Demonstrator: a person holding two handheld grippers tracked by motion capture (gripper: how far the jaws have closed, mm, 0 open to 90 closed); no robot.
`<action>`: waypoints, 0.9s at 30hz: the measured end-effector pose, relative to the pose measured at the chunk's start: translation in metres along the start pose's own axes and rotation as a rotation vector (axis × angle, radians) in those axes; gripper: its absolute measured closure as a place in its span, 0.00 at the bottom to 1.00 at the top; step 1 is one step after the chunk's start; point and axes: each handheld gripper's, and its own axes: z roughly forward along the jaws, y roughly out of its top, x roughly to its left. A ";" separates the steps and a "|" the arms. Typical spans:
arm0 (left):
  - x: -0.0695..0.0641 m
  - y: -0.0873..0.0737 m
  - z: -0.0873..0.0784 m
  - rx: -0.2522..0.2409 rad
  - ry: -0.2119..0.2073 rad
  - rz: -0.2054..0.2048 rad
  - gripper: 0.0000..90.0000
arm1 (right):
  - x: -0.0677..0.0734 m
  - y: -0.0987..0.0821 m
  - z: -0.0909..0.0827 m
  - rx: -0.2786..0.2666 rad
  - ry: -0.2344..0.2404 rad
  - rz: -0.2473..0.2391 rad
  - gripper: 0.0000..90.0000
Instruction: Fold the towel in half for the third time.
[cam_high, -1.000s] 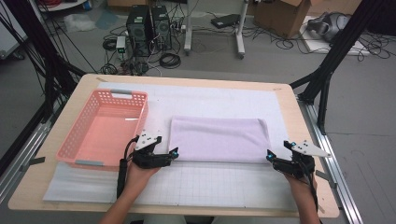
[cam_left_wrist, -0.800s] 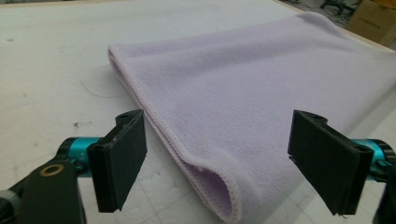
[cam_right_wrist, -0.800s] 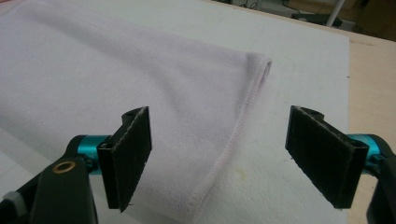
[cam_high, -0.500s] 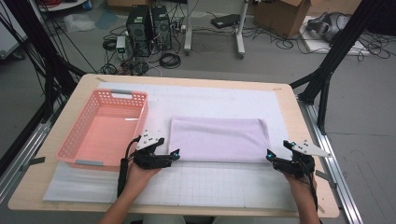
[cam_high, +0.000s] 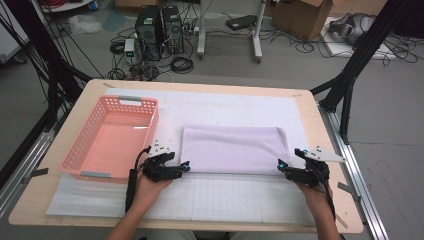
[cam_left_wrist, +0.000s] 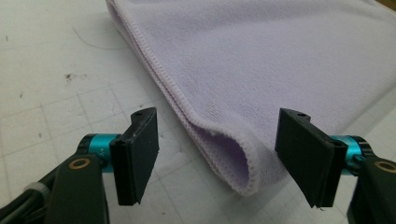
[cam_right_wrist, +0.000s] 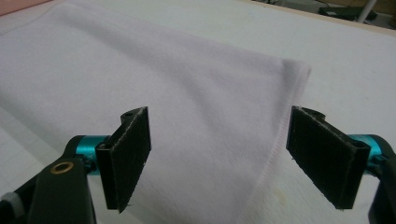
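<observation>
While both hands rest at the near edge of the table (cam_high: 45, 200), a folded lilac towel (cam_high: 232, 148) lies flat on the white gridded mat (cam_high: 225, 195), at centre, just at 3 o'clock of the pink basket (cam_high: 82, 155). Left gripper (cam_high: 184, 167) sits at the towel's 7 o'clock corner. Its jaws have just been closing, yet stand apart: the left gripper view has the towel's rolled corner fold (cam_left_wrist: 233, 158) between the pads, neither pad pressing it. Right gripper (cam_high: 283, 166) sits at the towel's 5 o'clock corner, jaws wide, the stitched towel edge (cam_right_wrist: 275, 140) between them, untouched. Basket walls upright.
</observation>
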 end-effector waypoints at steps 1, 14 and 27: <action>-0.001 0.000 0.001 0.006 0.001 0.000 0.37 | 0.001 0.002 0.002 -0.005 0.006 -0.004 0.23; -0.005 0.000 0.004 0.061 0.007 0.004 0.52 | 0.033 0.058 0.055 -0.003 0.129 -0.098 0.23; -0.016 0.000 0.007 0.055 0.001 0.038 0.88 | 0.071 0.103 0.130 0.091 0.263 -0.178 0.23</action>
